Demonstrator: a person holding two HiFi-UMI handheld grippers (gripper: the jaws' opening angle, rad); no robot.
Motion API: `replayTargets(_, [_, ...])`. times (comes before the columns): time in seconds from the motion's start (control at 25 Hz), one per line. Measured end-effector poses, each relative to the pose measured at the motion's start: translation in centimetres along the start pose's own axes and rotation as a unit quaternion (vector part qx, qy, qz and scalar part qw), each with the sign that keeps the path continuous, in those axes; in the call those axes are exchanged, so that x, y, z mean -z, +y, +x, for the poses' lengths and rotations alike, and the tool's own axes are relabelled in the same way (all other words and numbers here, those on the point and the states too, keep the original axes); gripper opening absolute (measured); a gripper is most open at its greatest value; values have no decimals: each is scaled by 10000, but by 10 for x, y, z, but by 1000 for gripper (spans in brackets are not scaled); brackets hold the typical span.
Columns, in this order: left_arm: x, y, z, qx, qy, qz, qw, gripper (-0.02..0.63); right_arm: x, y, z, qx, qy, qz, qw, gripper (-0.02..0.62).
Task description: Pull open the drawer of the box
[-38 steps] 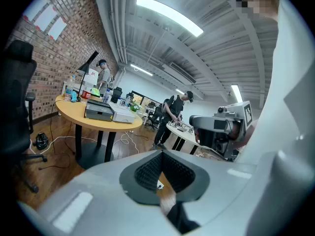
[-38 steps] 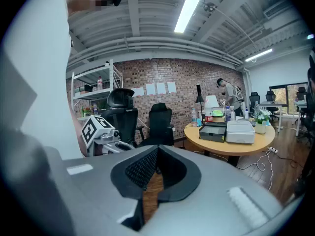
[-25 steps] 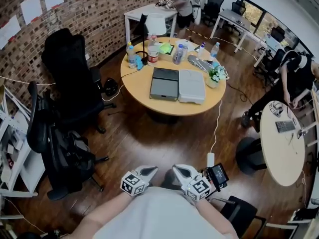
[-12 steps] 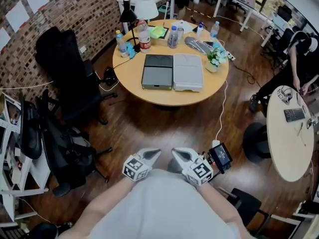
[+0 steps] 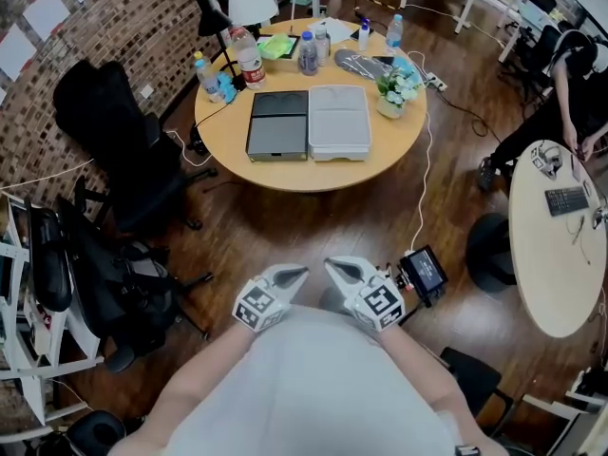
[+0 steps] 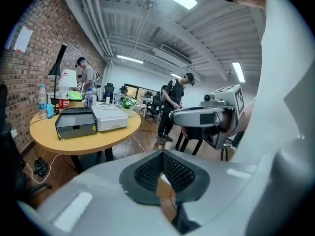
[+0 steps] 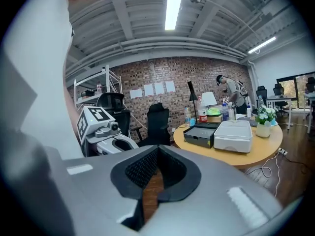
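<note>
I see a round, light wooden table (image 5: 313,174) across the room, well away from me over dark plank flooring. Towards the near edge of its tabletop sits a dark grey, flat rectangular box (image 5: 277,124), touching or just beside a pale grey box of similar shape (image 5: 339,122) on its right. The left gripper view shows a shallow drawer front on the dark box (image 6: 76,129), facing the tabletop's near edge. Close to my body, the white left gripper (image 5: 299,272) has its ribbed black pads pressed together with nothing between them. The white right gripper (image 5: 332,264) beside it is likewise closed and empty. I judge the box rigid and fairly light, so it is likely to slide on the smooth tabletop. I would brace its lid with one gripper and pinch the drawer front's lip with the other.
</note>
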State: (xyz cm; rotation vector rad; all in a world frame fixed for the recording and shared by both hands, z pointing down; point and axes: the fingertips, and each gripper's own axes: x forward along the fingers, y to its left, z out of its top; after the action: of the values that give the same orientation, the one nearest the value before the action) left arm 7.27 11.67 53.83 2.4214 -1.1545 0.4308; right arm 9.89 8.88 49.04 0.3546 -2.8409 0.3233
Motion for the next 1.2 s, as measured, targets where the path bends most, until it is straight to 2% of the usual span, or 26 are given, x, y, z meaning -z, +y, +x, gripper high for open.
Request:
replayTargets(0.2, [-8,15,-3,-28,75,4,10000,6,-12,-15,16,-13,208,-274,9994,8])
replayTargets(0.4, [1,37,6,-53,76,-285,9996,5,-15,-23,29,-13,152,-286,9995,8])
replayTargets(0.6, [-8,60,25,120,-26,-472,9988,5,-12,-37,40,65,429,-414,9982,8])
replayTargets(0.92, [-34,138,17,350,-123,-404,9985,5,-35,-57,97,330,489,-419,9974,8])
replayTargets(1.2, [-33,203,15,83,118,-313,9994,5,-53,-71,137,540,519,-557,9956,8])
